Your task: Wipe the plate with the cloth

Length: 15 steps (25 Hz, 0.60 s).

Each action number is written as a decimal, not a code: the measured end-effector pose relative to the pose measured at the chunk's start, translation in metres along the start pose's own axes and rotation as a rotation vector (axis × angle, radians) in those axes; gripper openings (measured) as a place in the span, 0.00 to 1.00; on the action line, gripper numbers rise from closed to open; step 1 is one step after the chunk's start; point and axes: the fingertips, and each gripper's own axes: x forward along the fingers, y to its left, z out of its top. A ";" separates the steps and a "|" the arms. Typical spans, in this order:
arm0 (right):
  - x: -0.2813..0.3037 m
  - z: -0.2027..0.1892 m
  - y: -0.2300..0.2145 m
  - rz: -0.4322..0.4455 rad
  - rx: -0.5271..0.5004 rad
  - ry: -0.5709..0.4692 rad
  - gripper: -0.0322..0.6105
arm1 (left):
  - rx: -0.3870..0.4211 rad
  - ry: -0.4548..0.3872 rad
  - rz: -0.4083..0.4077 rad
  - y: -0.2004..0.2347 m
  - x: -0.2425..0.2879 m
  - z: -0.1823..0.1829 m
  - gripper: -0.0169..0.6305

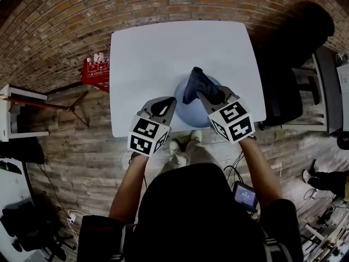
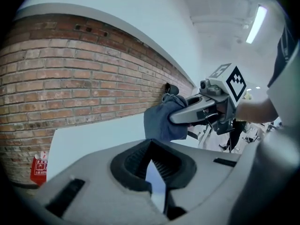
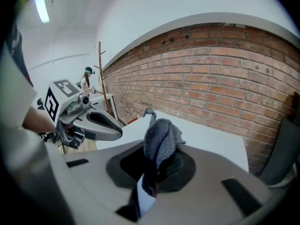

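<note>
A round blue plate (image 1: pixel 191 113) lies near the front edge of the white table (image 1: pixel 158 53). My right gripper (image 1: pixel 210 96) is over the plate and shut on a dark blue cloth (image 1: pixel 195 83). The cloth bunches out of the jaws (image 3: pixel 157 172) and stands up as a crumpled wad (image 3: pixel 159 137). Whether the cloth touches the plate is hidden. My left gripper (image 1: pixel 163 107) sits at the plate's left edge with its jaws together and nothing between them (image 2: pixel 152 165). The left gripper view shows the cloth (image 2: pixel 161 121) beside the right gripper (image 2: pixel 206 104).
A red box (image 1: pixel 95 70) stands on the floor by the table's left side. A black chair (image 1: pixel 294 53) is at the right, a white shelf (image 1: pixel 16 113) at far left. The person's shoes (image 1: pixel 182 143) are under the front edge. A brick wall (image 3: pixel 225 78) runs behind the table.
</note>
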 end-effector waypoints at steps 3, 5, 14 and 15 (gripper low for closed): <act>-0.013 0.015 0.003 -0.025 0.013 -0.050 0.11 | 0.028 -0.042 0.000 -0.005 -0.013 0.018 0.06; -0.022 0.026 0.005 -0.040 0.028 -0.090 0.11 | 0.046 -0.072 0.002 -0.007 -0.020 0.028 0.06; -0.064 0.078 0.021 -0.067 0.098 -0.302 0.11 | 0.089 -0.240 0.021 -0.010 -0.056 0.078 0.06; -0.067 0.082 0.023 -0.073 0.096 -0.320 0.11 | 0.093 -0.251 0.017 -0.011 -0.060 0.082 0.06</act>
